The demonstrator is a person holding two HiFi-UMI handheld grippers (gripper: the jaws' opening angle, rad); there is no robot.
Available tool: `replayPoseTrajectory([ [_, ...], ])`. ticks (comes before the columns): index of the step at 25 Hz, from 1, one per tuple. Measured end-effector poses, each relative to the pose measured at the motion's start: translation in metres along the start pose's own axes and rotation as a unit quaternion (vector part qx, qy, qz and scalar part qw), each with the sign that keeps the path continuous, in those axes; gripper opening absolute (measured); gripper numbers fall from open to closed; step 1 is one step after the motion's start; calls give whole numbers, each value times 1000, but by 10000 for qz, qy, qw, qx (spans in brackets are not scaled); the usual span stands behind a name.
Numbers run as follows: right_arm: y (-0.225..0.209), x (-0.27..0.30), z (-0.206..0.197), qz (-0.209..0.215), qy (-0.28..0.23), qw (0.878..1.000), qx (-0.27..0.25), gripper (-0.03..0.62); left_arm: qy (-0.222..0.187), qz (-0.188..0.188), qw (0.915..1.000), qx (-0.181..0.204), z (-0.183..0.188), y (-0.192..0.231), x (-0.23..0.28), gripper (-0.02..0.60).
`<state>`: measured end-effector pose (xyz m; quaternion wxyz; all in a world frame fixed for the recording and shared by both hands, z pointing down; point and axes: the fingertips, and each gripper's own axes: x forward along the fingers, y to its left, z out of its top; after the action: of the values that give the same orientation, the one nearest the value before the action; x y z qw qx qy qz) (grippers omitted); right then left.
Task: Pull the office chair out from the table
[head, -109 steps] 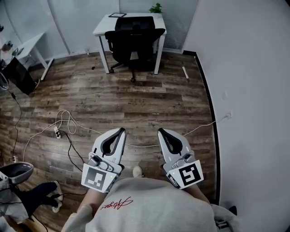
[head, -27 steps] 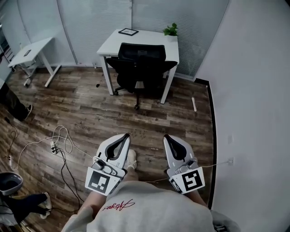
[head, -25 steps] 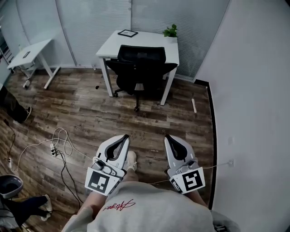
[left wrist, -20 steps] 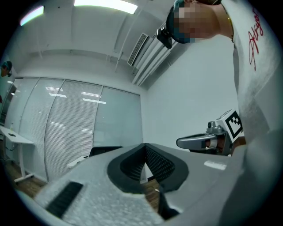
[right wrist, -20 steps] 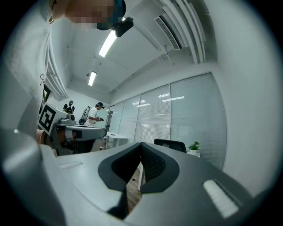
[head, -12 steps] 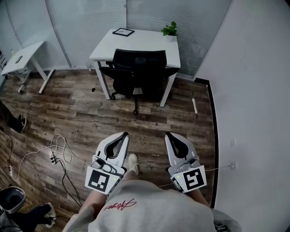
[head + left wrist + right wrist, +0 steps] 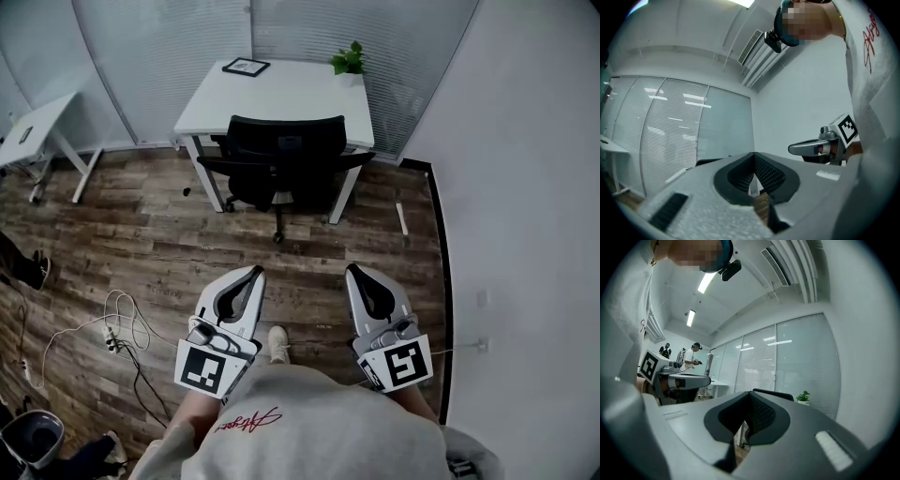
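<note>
Fingers (image 7: 247, 283) of left gripper (image 7: 254, 271) and right gripper (image 7: 353, 270) shut together, empty | office chair (image 7: 286, 157) tucked under white table (image 7: 281, 89), backrest toward person, width along table edge | grippers side by side, aimed at chair, well apart from it.

Left gripper (image 7: 253, 273) and right gripper (image 7: 355, 272) are held side by side, pointing forward, roughly level, jaws closed together and empty

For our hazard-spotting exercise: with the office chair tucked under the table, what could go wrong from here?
Left gripper and right gripper have shut fingers; neither can grasp the office chair yet. Its armrests sit at the table edge, so a tug may jolt the plant. A floor cable could trip.
</note>
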<state>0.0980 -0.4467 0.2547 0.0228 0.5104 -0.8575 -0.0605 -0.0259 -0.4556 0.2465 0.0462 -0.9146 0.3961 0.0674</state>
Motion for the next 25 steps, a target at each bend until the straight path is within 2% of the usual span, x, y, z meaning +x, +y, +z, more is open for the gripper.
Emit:
replayPoseTrajectory([
  [11, -27, 98, 5, -45, 0, 9999, 107, -2, 12, 45, 10000, 36, -3, 87, 48, -8],
  [25, -42, 164, 3, -161, -55, 9997, 169, -2, 109, 75, 9999, 55, -13, 150, 75, -8],
])
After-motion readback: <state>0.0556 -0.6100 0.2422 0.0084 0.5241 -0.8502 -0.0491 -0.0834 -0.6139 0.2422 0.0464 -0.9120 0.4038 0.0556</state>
